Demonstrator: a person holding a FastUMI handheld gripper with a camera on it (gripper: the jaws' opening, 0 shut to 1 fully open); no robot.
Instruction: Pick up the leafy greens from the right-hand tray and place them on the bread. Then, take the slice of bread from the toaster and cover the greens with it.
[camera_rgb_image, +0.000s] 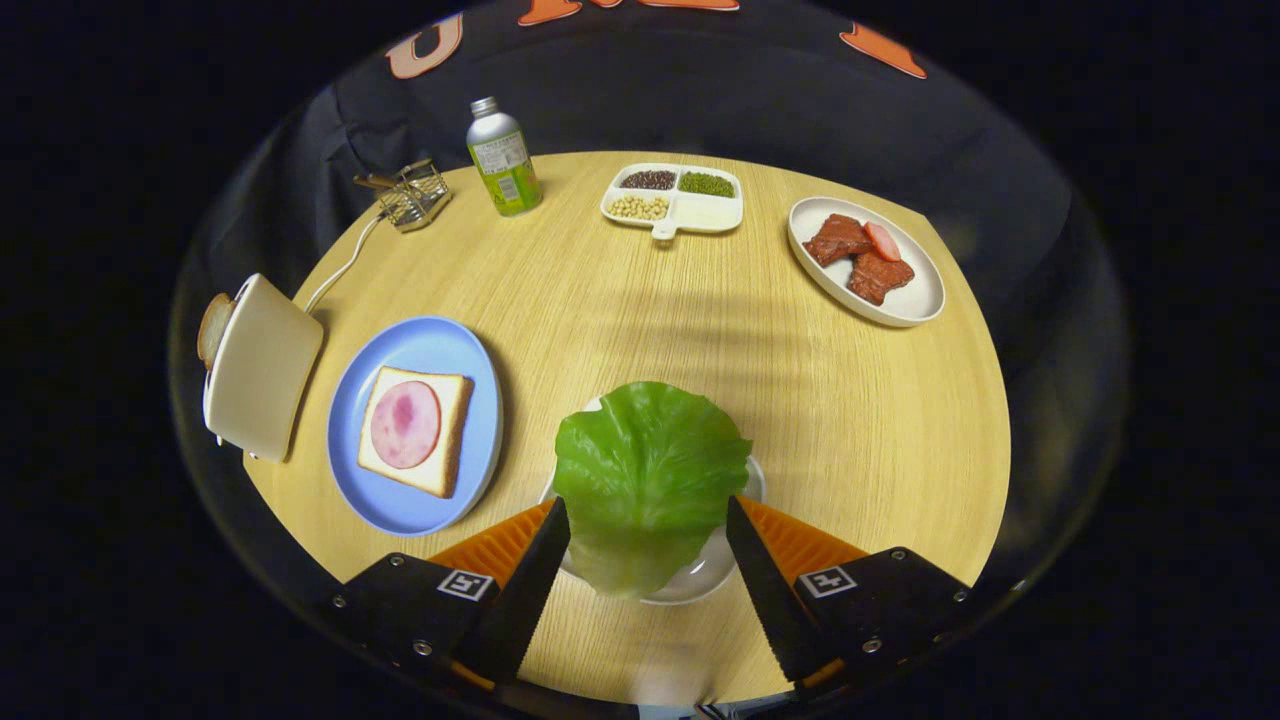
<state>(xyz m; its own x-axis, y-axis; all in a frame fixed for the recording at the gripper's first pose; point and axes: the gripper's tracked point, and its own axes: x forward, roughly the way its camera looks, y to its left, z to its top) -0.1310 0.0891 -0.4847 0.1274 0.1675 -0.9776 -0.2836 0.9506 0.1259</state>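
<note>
The tool (648, 515) is being held wide open, its two fingers (535, 580) flanking the leafy greens (648, 470) without clearly pressing on them. The greens are lying on a small white tray (715, 570), between the fingers. Beyond and to the left, a slice of bread (452, 440) topped with a pink round of ham (405, 424) is resting on a blue plate (425, 345). Just left of that plate, a toaster (260, 365) is standing with another bread slice (213, 328) showing at its far side. Everything is being carried by a round wooden surface (850, 400). Farther back, a bottle (503, 160), a small wire basket (415, 194), a divided dish of beans (672, 198) and a plate of meat (865, 260) are standing before the black cloth wall.
</note>
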